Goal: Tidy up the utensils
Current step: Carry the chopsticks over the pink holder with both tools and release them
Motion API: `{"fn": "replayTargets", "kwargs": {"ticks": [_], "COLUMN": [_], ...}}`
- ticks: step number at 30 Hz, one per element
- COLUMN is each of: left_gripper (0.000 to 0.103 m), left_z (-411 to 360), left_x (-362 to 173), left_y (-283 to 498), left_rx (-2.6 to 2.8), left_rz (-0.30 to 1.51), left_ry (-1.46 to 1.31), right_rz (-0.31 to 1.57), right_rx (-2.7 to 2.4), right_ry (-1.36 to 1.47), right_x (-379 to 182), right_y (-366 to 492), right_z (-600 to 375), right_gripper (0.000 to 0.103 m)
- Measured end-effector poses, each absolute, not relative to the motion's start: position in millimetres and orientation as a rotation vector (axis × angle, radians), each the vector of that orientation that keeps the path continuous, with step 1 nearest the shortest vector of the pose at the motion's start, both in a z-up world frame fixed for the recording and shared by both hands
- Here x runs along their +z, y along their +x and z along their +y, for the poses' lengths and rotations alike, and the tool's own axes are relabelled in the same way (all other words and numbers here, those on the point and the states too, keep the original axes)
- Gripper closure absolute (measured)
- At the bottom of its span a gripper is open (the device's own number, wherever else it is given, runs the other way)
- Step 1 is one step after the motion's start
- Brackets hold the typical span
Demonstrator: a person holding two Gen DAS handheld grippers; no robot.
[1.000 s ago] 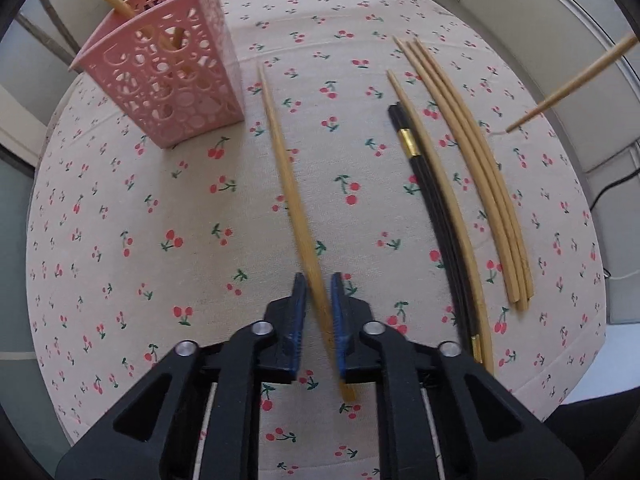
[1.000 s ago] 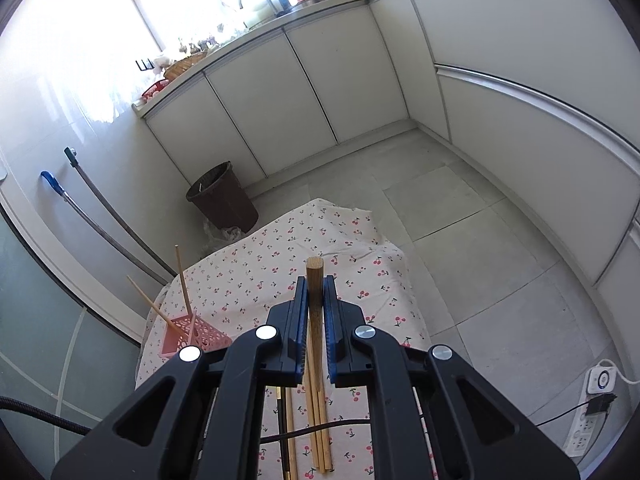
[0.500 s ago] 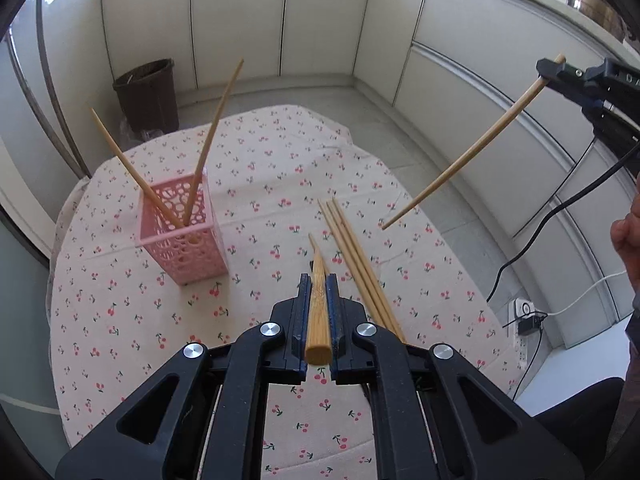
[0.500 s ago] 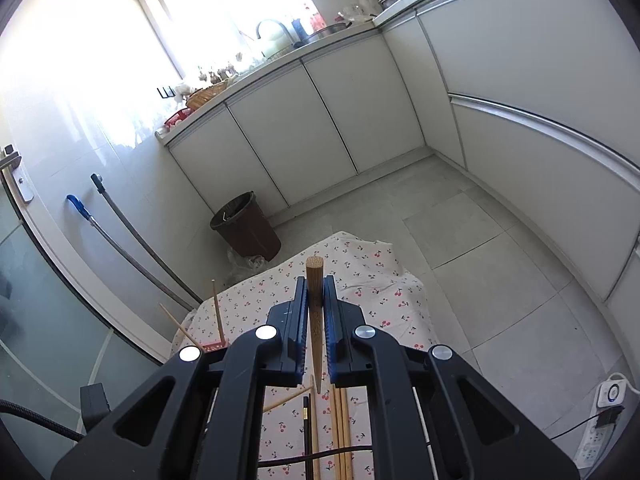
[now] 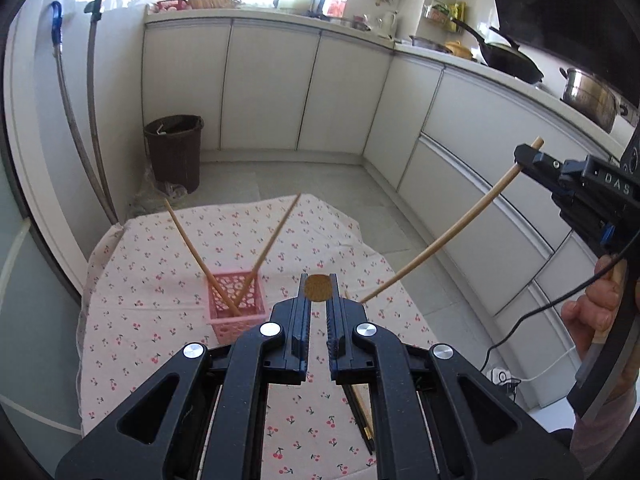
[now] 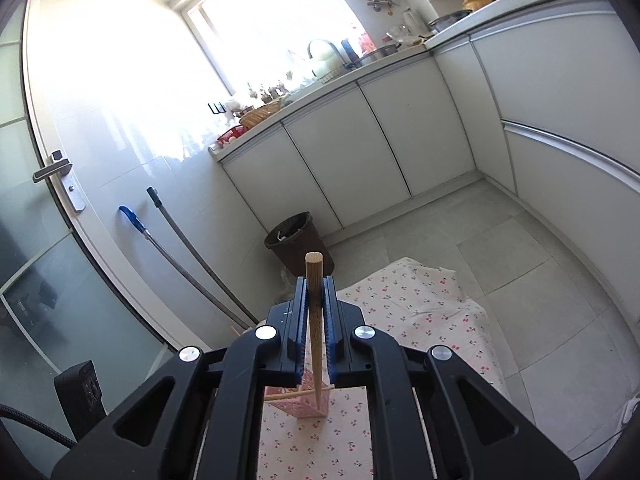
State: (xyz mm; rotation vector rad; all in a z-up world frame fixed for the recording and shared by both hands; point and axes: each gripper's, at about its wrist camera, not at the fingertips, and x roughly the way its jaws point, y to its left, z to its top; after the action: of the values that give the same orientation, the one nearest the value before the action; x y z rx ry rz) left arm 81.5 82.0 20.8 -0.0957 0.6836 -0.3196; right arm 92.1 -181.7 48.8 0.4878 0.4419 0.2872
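A pink perforated basket (image 5: 237, 311) stands on the cherry-print tablecloth (image 5: 140, 280) with two wooden chopsticks (image 5: 276, 237) leaning out of it. My left gripper (image 5: 318, 300) is shut on a wooden chopstick (image 5: 317, 288), seen end-on, held above the table right of the basket. My right gripper (image 6: 316, 292) is shut on another wooden chopstick (image 6: 314, 320) that points down over the basket (image 6: 308, 400). In the left wrist view this gripper (image 5: 528, 156) is high at the right, its chopstick (image 5: 448, 236) slanting down-left. More chopsticks (image 5: 360, 408) lie on the cloth, mostly hidden.
A brown waste bin (image 5: 175, 152) stands on the floor beyond the table. Mop handles (image 5: 80, 120) lean on the left wall. White cabinets (image 5: 280, 84) run along the back and right. A cable (image 5: 532, 320) hangs from the right gripper.
My left gripper lifted its chopstick off the cloth and tilted up, so the chopstick is now end-on. My right gripper rose and moved its chopstick over the basket.
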Motion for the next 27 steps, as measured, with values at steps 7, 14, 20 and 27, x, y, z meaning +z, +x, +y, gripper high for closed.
{"fn": "replayTargets", "kwargs": {"ticks": [7,14,20,27], "left_gripper": [0.096,0.096,0.096,0.095], "left_z": [113.6,121.4,132.8,140.5], "left_x": [51.8,39.0,15.2,15.4], "left_y": [100.1,134.1,154.2,161.3], "left_rx": [-0.229,-0.167,-0.155,-0.199], "left_rz": [0.666,0.777,0.862,0.925], "left_ry": [-0.154,-0.138,-0.161,-0.176], "right_rz": [0.414,0.436,0.465,0.506], "right_rx": [0.32,0.328,0.305,0.282], "right_ry": [0.468,0.475,0.478,0.497], "right_x": [70.0,61.0,45.3,30.3], "right_y": [111.5,136.4,156.8,179.9], "right_z": [-149.8,-130.2,-123.0,-116.9], "right_gripper": [0.095,0.095,0.095,0.095]}}
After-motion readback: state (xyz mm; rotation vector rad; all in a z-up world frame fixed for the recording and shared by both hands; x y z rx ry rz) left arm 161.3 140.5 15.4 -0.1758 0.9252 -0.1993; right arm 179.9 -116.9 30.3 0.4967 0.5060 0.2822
